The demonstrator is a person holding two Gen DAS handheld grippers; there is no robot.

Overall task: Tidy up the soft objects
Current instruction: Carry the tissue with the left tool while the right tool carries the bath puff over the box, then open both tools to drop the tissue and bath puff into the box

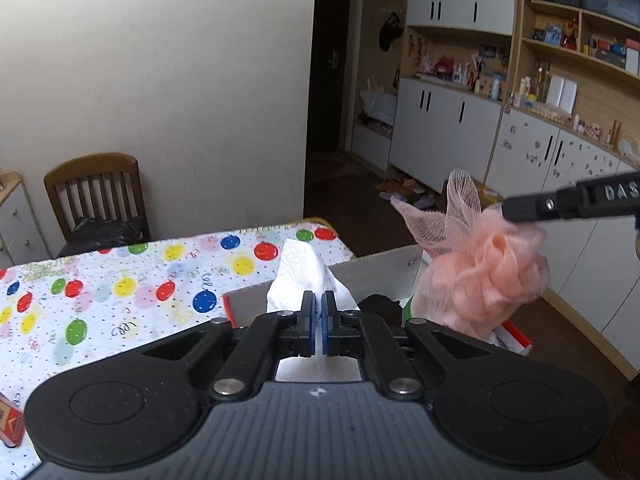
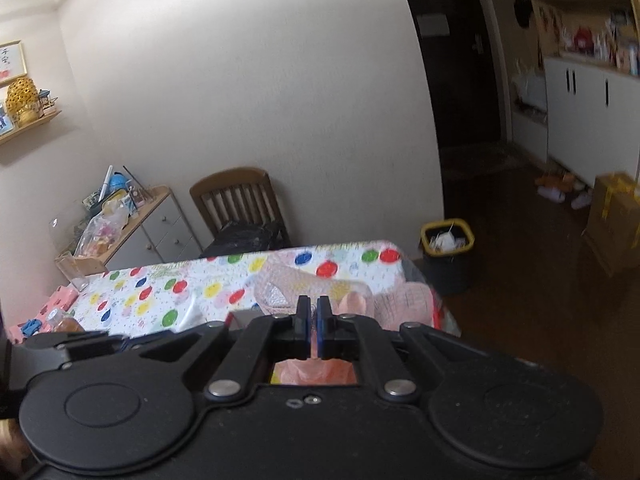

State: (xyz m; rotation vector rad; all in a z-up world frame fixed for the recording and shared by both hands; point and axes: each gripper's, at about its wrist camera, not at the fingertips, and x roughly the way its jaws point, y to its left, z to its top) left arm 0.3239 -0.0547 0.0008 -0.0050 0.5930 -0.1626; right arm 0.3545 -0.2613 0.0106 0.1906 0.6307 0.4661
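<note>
My left gripper is shut on a white tissue that sticks up past its fingertips, above the near wall of an open cardboard box. From the right, my right gripper reaches in, shut on a pink mesh bath sponge that hangs over the box's right side. In the right wrist view the right gripper pinches the pink mesh sponge, which spreads blurred ahead of the fingers. The left gripper's body shows at the left edge. Dark items lie inside the box, partly hidden.
The box stands on a table with a balloon-print cloth. A wooden chair with a black bag stands behind it by the wall. A yellow-rimmed bin stands on the floor beyond the table's right end. An orange pack lies at the near left.
</note>
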